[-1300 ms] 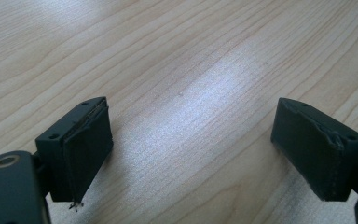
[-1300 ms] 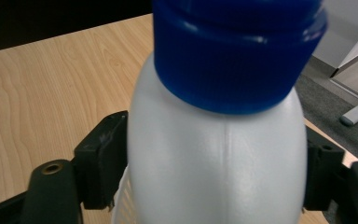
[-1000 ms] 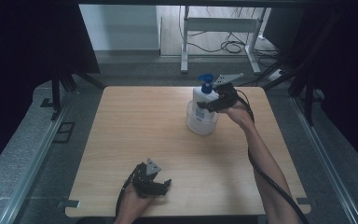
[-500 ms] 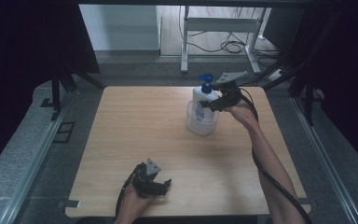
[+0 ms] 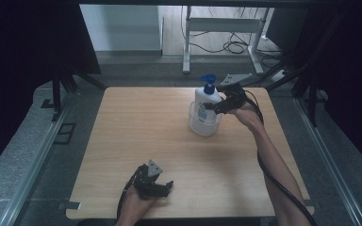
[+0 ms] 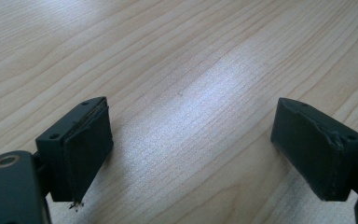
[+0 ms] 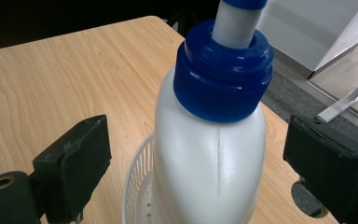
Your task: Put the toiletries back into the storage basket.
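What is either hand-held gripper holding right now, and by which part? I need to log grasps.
Nothing is held. The right hand-held gripper has just opened its jaws; the white plastic pump bottle with the blue cap stands untouched between them. The left hand-held gripper is open over the wooden table.

White pump bottle with blue cap and blue pump head; label with dark print, too small to read. White perforated basket under it. Counter light wood, wavy grain pattern. Both grippers black: left gripper, right gripper, black fingers. Grey plate on right gripper. Dark curtains upper left of the frame.
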The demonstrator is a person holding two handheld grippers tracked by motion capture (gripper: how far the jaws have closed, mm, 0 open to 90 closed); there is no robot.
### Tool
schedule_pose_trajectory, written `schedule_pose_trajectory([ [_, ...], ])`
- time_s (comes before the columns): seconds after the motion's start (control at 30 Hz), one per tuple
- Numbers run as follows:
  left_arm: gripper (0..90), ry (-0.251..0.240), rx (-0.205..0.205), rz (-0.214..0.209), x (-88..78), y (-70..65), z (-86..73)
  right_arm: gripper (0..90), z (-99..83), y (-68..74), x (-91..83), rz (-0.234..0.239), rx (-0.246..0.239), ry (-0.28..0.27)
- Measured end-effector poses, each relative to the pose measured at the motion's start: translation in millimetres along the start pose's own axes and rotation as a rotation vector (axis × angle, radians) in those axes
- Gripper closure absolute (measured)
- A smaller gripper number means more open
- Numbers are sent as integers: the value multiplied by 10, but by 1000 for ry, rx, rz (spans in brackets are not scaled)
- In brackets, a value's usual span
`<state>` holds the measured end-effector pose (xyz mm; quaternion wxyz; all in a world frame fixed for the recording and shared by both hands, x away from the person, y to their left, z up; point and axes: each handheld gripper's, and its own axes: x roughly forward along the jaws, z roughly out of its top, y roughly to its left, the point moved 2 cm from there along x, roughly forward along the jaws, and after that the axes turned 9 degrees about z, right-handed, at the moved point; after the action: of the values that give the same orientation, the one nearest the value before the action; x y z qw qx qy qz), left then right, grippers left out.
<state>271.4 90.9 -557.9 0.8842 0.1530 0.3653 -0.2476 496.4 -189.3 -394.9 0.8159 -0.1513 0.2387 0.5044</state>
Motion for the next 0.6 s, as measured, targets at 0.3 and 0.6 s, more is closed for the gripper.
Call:
schedule_pose_trajectory([
  [0.3,118,0,-2,0,0,-2,0,61,-32,11,-91,-23,15,-2],
  [0.6,118,0,-2,1,-1,-3,0,22,-125,56,-167,-36,32,8],
])
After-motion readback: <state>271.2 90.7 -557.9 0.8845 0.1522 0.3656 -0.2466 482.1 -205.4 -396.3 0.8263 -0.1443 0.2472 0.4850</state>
